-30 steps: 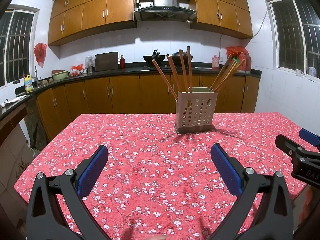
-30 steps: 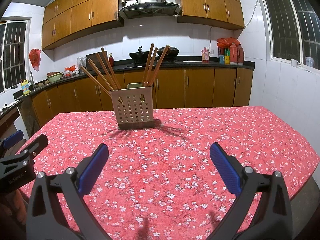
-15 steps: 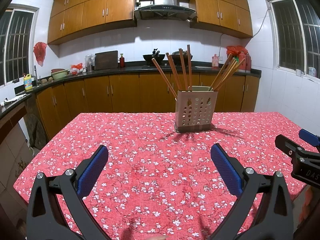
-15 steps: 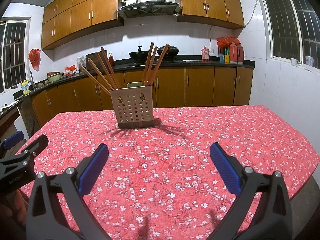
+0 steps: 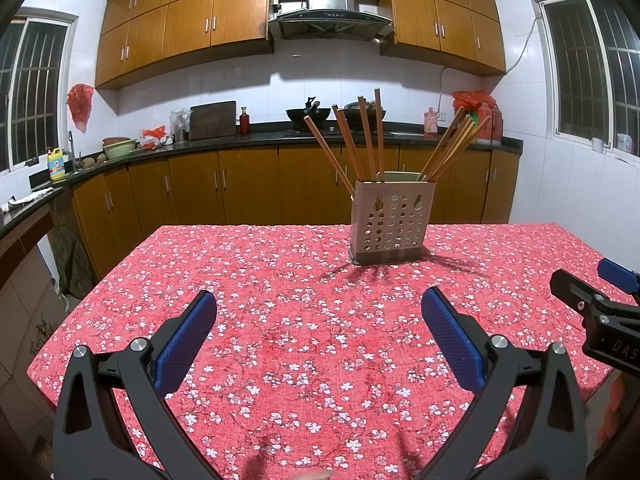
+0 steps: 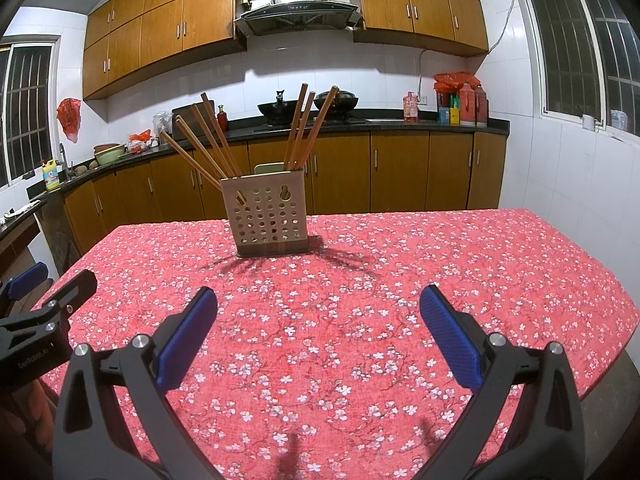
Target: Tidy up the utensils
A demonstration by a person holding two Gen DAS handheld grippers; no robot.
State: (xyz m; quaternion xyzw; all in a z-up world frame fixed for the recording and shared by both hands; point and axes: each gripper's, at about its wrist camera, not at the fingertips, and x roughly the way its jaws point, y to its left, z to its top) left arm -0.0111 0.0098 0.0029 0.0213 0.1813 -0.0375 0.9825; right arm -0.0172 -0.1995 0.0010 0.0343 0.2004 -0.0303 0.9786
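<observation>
A beige perforated utensil holder (image 5: 390, 222) stands upright on the far middle of the table; it also shows in the right wrist view (image 6: 269, 216). Several wooden chopsticks (image 5: 354, 142) (image 6: 212, 140) lean out of it in two bunches. My left gripper (image 5: 318, 304) is open and empty, low over the near part of the table, well short of the holder. My right gripper (image 6: 318, 300) is open and empty too, beside the left one. Each gripper shows at the other view's edge, the right (image 5: 596, 312) and the left (image 6: 36, 320).
The table wears a red floral cloth (image 5: 304, 288) (image 6: 400, 264); its left edge and near corners drop off to the floor. Behind it run wooden cabinets and a dark counter (image 5: 224, 142) with woks, bottles and bowls.
Both views have drifted very slightly; the holder sits marginally lower and further off. Both grippers stay open and empty.
</observation>
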